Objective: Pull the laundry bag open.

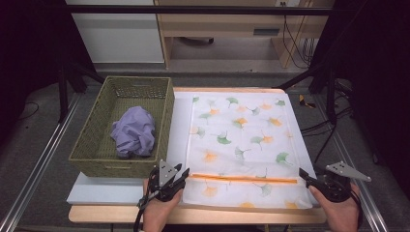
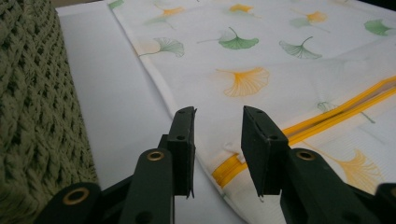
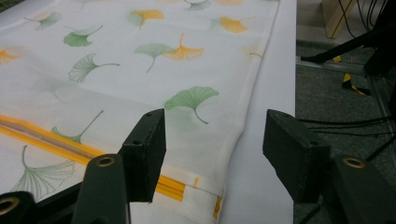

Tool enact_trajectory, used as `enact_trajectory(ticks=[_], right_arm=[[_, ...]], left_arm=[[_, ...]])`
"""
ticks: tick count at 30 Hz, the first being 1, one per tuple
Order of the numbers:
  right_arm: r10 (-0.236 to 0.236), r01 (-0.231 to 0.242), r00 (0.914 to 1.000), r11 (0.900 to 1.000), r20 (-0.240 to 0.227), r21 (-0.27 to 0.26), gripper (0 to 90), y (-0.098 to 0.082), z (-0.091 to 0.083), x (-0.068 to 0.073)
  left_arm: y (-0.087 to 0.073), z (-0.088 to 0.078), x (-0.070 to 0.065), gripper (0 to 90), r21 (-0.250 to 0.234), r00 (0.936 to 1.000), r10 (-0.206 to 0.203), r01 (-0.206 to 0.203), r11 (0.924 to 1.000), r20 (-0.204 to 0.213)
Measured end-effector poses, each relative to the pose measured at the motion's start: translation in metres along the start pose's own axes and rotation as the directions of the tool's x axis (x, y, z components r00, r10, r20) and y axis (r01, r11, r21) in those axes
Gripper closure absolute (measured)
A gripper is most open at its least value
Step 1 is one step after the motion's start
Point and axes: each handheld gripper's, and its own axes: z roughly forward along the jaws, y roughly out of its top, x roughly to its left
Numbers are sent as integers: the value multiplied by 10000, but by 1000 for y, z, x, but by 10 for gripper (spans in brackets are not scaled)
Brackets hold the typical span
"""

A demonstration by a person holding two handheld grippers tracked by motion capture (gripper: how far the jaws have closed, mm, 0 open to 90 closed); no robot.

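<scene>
So a ginkgo-print pillowcase (image 1: 241, 145) is laid out flat on the white board (image 1: 180, 116), pretty much dead centre of the table, with its orange zipper (image 1: 244, 179) running across near the 6 o'clock edge. No wrinkles worth mentioning can be seen, so the spreading part looks basically done.

The left gripper (image 1: 181, 175) is parked at the zipper's 9 o'clock end, jaws apart; in the left gripper view (image 2: 217, 140) the zipper end and the cloth's corner lie between the jaws, but nothing is pinched. The right gripper (image 1: 305, 175) is sat at the 3 o'clock end, jaws wide apart, and in the right gripper view (image 3: 212, 149) the pillowcase's side hem is seen lying loose between them. So nothing is being held by either one, as far as can be told.

Over at 9 o'clock of the pillowcase a green woven basket (image 1: 96, 145) is standing, with a crumpled lavender cloth (image 1: 134, 131) left inside. That one hasn't been dealt with yet, so it's probably what's left, though that's a guess.
</scene>
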Motion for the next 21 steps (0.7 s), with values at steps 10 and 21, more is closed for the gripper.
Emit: enact_trajectory(ticks=[10, 21], right_arm=[[-527, 530, 9984, 9985, 226, -103, 220, 7, 3, 8], [-1672, 1673, 9859, 9847, 53, -480, 295, 17, 14, 41]], left_arm=[[15, -1, -8, 411, -354, 9997, 135, -129, 9993, 180], [9, -5, -25, 137, -339, 9948, 107, -74, 9994, 1009]])
